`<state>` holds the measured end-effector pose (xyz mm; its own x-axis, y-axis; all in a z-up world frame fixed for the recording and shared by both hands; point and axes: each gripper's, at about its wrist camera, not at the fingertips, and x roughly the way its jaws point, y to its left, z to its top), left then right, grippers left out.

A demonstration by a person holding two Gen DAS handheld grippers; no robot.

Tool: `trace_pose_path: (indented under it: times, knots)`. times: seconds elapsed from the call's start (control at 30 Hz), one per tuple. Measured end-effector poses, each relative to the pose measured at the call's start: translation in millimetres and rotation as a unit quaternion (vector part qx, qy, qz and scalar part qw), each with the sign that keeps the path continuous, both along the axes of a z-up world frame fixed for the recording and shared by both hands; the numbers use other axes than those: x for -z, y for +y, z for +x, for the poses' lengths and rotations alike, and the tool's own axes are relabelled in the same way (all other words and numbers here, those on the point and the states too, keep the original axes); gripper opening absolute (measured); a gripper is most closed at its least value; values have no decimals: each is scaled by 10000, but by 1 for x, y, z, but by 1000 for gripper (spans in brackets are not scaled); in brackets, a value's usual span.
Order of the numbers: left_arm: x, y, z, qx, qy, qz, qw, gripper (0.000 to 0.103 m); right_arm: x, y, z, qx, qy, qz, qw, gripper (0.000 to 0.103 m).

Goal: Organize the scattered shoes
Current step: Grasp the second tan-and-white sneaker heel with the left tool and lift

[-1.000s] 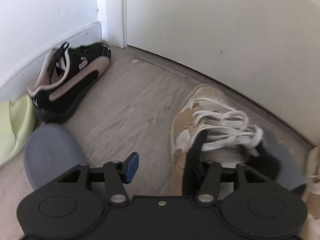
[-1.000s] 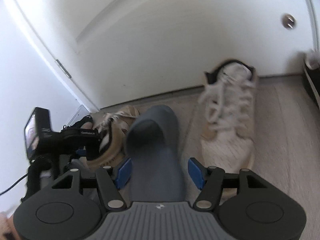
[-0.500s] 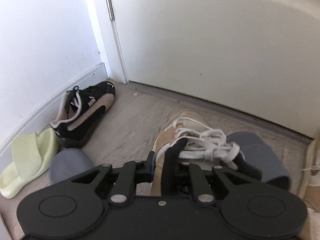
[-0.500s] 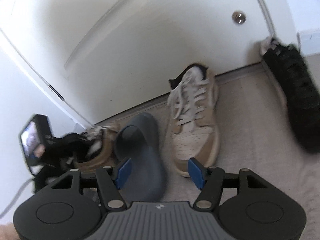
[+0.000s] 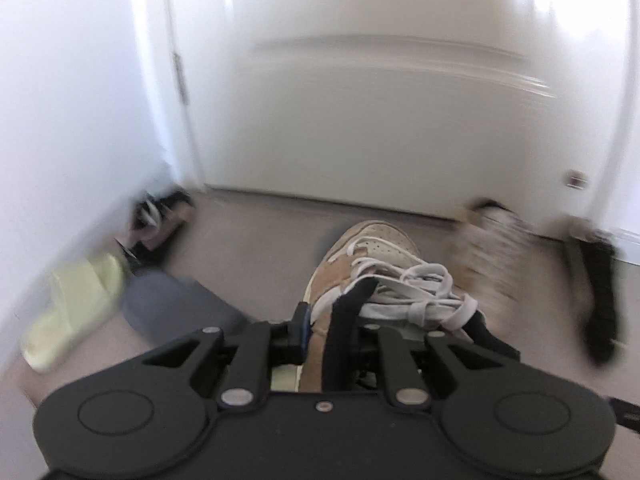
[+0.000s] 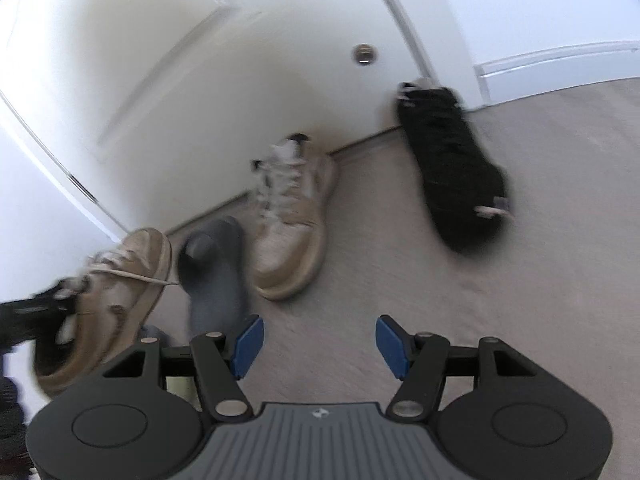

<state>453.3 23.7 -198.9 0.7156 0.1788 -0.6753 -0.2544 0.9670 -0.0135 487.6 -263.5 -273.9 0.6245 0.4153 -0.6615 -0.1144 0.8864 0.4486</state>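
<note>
My left gripper (image 5: 332, 332) is shut on the collar of a tan sneaker (image 5: 360, 264) with white laces and holds it off the floor. The right wrist view shows that same tan sneaker (image 6: 116, 292) hanging at the far left. Its mate (image 6: 292, 232) lies on the carpet, toe toward me, heel at the door. A grey slide (image 6: 216, 272) lies between the two. My right gripper (image 6: 320, 344) is open over bare carpet with nothing between its blue pads (image 6: 248, 340). A black shoe (image 6: 452, 168) lies to the right by the door frame.
A white door (image 5: 380, 128) and walls close off the far side. In the left corner sit a black and pink sneaker (image 5: 160, 220), a pale green slide (image 5: 76, 300) and a second grey slide (image 5: 172, 304). Beige carpet (image 6: 520, 300) stretches to the right.
My left gripper closed on the tan sneaker and lifted it up and away from the corner. My right gripper swung right, off the grey slide, and stayed open.
</note>
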Motion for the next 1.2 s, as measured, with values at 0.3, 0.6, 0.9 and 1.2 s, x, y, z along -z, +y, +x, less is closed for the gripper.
trace_pose_path:
  times: [0.3, 0.6, 0.9, 1.2]
  knots:
    - [53, -95, -47, 970, 557, -499, 9925, 14, 8, -62, -54, 430, -21, -452, 9980, 64]
    - [93, -145, -51, 1457, 618, -378, 9867, 14, 21, -94, -81, 785, 160, -411, 9959, 64]
    - [113, -144, -22, 1355, 700, -635, 9863, 17, 29, -92, -71, 802, 291, -420, 9955, 64]
    - [118, -144, -23, 1425, 785, -277, 9863, 31, 40, -86, -63, 624, 512, -359, 9961, 64]
